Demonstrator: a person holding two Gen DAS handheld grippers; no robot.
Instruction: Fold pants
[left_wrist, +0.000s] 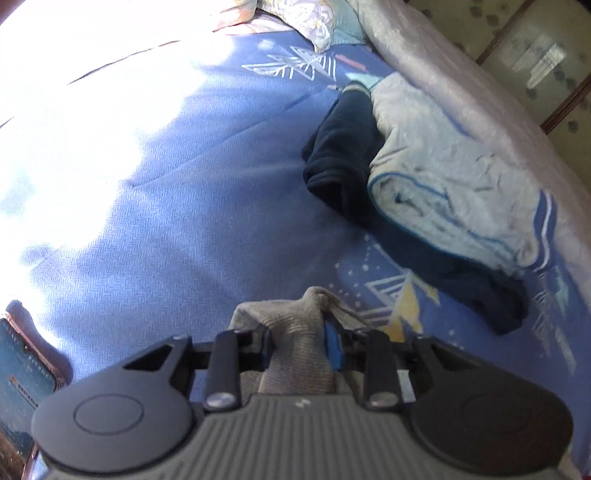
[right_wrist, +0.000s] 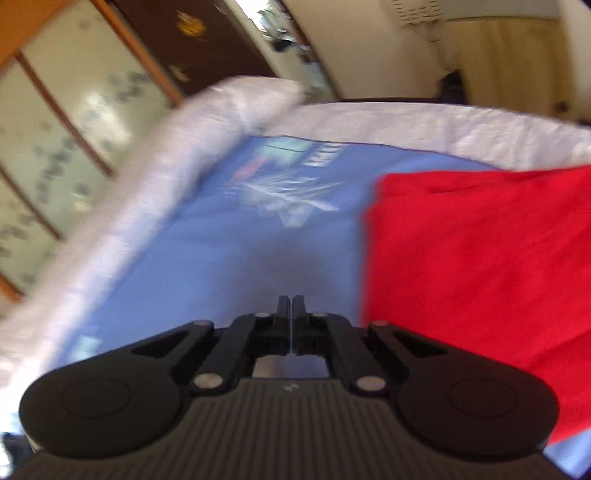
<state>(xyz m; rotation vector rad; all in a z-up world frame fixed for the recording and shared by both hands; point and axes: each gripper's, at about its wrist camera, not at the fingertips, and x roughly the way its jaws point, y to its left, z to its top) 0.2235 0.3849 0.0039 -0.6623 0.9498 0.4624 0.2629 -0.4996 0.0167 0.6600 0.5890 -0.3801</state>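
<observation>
In the left wrist view my left gripper (left_wrist: 300, 345) is shut on a bunch of grey knit pants fabric (left_wrist: 295, 332), held above the blue bedsheet (left_wrist: 184, 206). The rest of the grey pants is hidden under the gripper. In the right wrist view my right gripper (right_wrist: 291, 317) is shut with its fingers pressed together and nothing between them, above the blue sheet (right_wrist: 221, 251). A red garment (right_wrist: 472, 277) lies flat just to its right. The right view is blurred by motion.
A pile of light blue and dark navy clothes (left_wrist: 424, 177) lies at the right of the bed. A phone (left_wrist: 22, 365) lies at the left edge. A pale quilt (right_wrist: 110, 221) rims the bed. Pillows (left_wrist: 310, 18) are at the far end. Glass cabinet doors (right_wrist: 74, 110) stand beyond.
</observation>
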